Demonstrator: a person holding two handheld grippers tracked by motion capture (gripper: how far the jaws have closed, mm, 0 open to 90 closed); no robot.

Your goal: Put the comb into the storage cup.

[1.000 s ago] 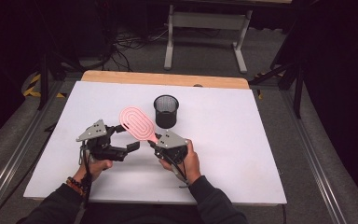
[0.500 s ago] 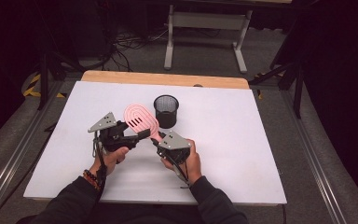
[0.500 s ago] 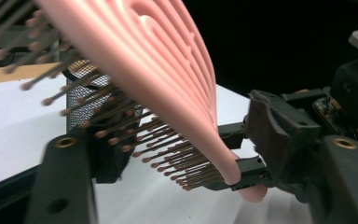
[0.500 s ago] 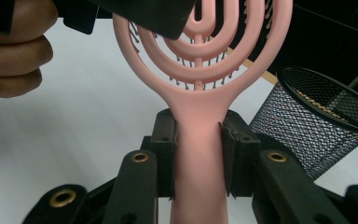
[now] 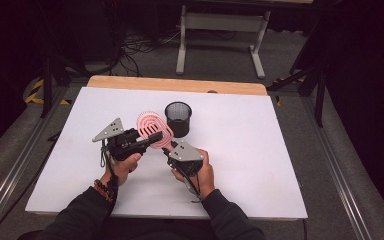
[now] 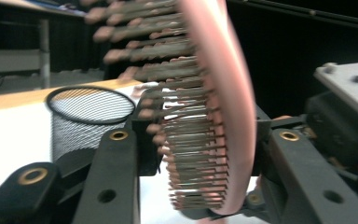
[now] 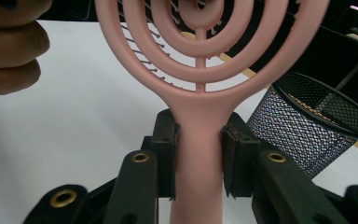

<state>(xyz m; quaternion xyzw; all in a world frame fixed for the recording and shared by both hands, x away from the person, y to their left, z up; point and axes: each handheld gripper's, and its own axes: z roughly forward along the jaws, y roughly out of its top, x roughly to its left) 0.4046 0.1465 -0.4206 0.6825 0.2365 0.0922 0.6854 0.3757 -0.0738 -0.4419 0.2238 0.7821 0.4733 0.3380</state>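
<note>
A pink hairbrush point(image 5: 152, 127) with ring-shaped openings is held up over the white table point(image 5: 280, 150), just left of a black mesh cup point(image 5: 178, 118). My right gripper point(image 5: 168, 151) is shut on its handle point(image 7: 199, 154), both pads pressed on the sides. My left gripper point(image 5: 155, 137) comes in from the left across the brush head point(image 6: 223, 93); one pad meets the bristle tips, the other the smooth pink back. The left gripper view is blurred. The mesh cup point(image 6: 88, 116) stands upright behind the brush, and it sits right of the brush point(image 7: 317, 116) in the right gripper view.
The white table top extends wide to the right and front. A wooden strip point(image 5: 180, 84) runs along its far edge, with a metal frame point(image 5: 220, 30) and cables on the floor beyond. The person's left hand point(image 7: 9, 51) shows close to the brush.
My left gripper has moved right from the table's left side and closed its jaws around the brush head. The right gripper kept its hold on the handle and shifted slightly.
</note>
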